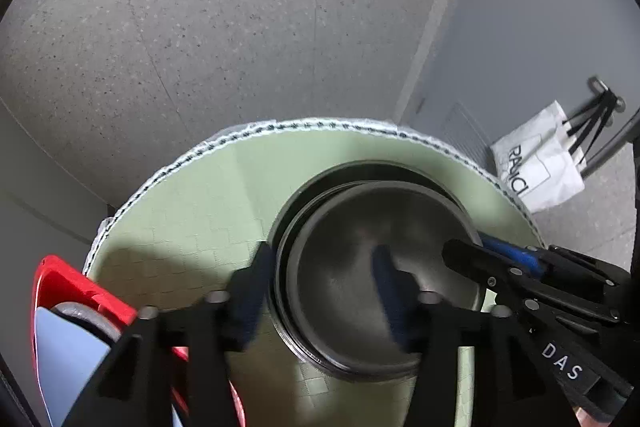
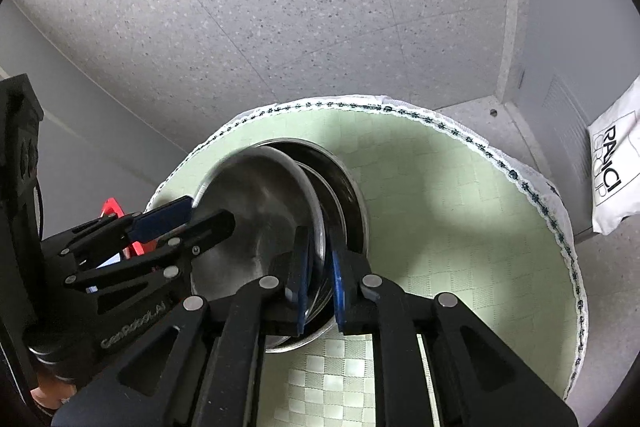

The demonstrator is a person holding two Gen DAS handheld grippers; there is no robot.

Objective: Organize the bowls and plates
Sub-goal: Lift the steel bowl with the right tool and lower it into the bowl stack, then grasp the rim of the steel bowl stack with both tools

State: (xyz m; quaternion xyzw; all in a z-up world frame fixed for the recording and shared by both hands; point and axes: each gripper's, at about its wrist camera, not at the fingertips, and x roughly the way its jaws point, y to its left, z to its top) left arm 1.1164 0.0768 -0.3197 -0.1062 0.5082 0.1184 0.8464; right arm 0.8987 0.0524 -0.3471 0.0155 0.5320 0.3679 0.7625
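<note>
A shiny steel plate point(image 2: 260, 203) is tilted above a stack of steel bowls point(image 2: 348, 203) on a round table with a pale green checked cloth point(image 2: 460, 247). My right gripper point(image 2: 320, 287) is shut on the plate's near rim. My left gripper point(image 1: 320, 299) straddles the plate point(image 1: 360, 247); one blue pad is outside the rim, the other over the plate's inside, with a wide gap between them. The right gripper point(image 1: 496, 259) shows in the left wrist view at the plate's right edge. The left gripper point(image 2: 188, 219) shows in the right wrist view at the plate's left edge.
A red holder point(image 1: 72, 287) with a grey-blue item stands at the table's left edge. A white paper bag point(image 1: 536, 163) hangs by the grey wall at the right. Speckled grey floor point(image 1: 200, 27) lies beyond the table's stitched edge.
</note>
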